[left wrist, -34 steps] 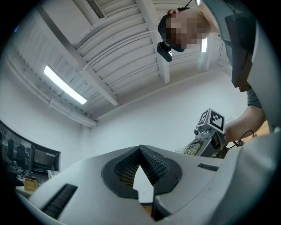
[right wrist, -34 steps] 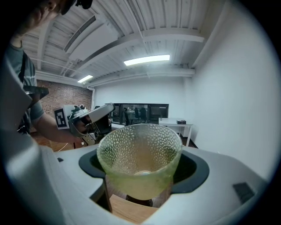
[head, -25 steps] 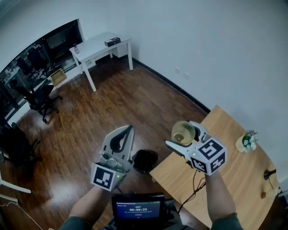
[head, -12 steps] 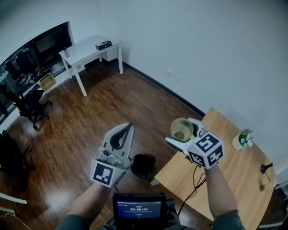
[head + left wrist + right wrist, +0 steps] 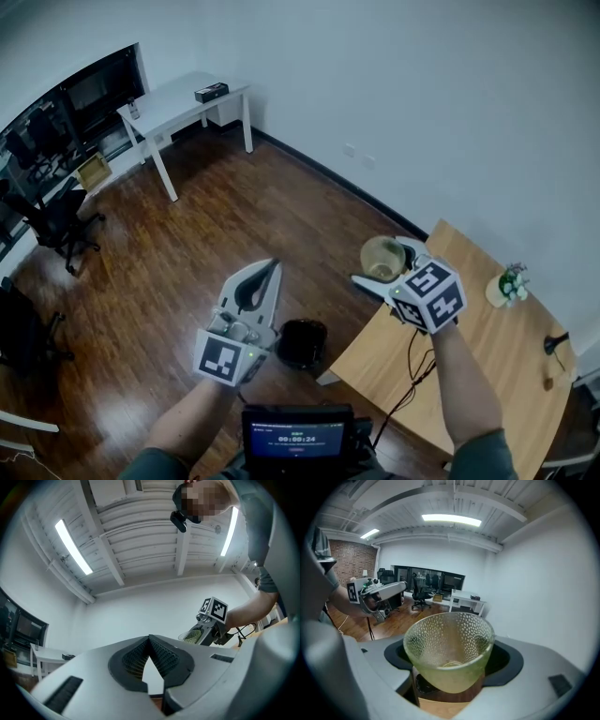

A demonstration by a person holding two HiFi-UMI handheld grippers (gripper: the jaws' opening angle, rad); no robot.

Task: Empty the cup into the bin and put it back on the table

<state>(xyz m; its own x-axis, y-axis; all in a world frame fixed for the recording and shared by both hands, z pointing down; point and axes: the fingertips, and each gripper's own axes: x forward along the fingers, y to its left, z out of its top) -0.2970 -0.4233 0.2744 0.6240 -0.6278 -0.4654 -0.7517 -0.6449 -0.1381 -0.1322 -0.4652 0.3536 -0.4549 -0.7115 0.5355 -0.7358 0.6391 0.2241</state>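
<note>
The right tool (image 5: pixel 377 262), jaws wide, clamps one dimpled, yellowish glass cup (image 5: pixel 449 651), mouth up, by the wooden surface's (image 5: pixel 487 356) left edge. The left tool (image 5: pixel 268 272) is closed and empty. One round black bin (image 5: pixel 302 339) stands on the dark plank floor (image 5: pixel 234 216) at the surface's near-left corner, with one white desk (image 5: pixel 183 101) far beyond.

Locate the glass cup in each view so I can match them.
Head view: glass cup right of centre, just left of the wooden table.
Left gripper view: cup small, right of centre, low.
Right gripper view: cup dead centre, foreground.
Shared landmark: white desk by the far wall.
</note>
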